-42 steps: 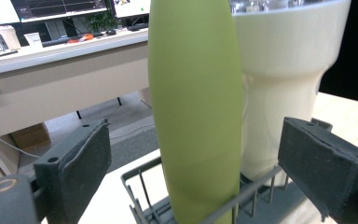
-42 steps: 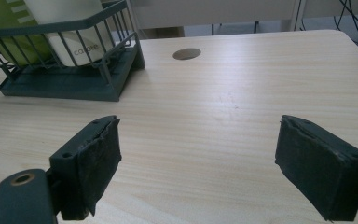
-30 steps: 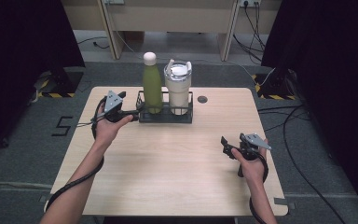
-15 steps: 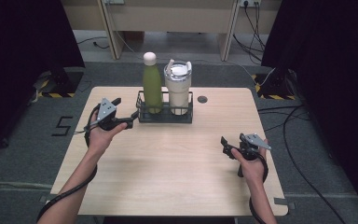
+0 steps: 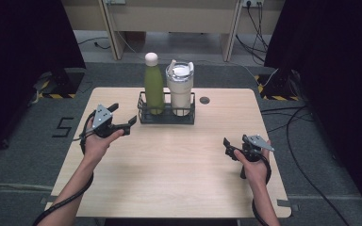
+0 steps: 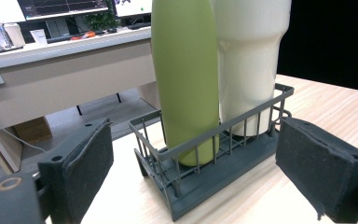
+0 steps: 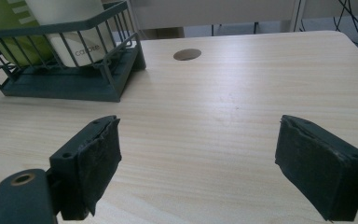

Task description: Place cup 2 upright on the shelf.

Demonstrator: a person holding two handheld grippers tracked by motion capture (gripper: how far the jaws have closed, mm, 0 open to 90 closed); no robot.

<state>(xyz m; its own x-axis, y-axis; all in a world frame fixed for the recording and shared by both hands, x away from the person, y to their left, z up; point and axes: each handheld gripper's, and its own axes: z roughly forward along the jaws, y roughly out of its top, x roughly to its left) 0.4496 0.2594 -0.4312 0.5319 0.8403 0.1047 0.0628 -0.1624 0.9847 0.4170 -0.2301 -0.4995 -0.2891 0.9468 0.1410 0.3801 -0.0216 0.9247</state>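
Left hand-held gripper (image 5: 122, 123) open, jaws narrowing on nothing, wire basket (image 5: 166, 117) just ahead

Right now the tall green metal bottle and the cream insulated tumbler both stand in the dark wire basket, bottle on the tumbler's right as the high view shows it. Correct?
Not quite. In the high view the green bottle stands left of the cream tumbler; both are in the dark wire basket.

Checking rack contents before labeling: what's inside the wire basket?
The wire basket holds a green bottle and a cream lidded tumbler, upright, side by side. Their bases sit behind the basket bars; anything beneath them cannot be seen.
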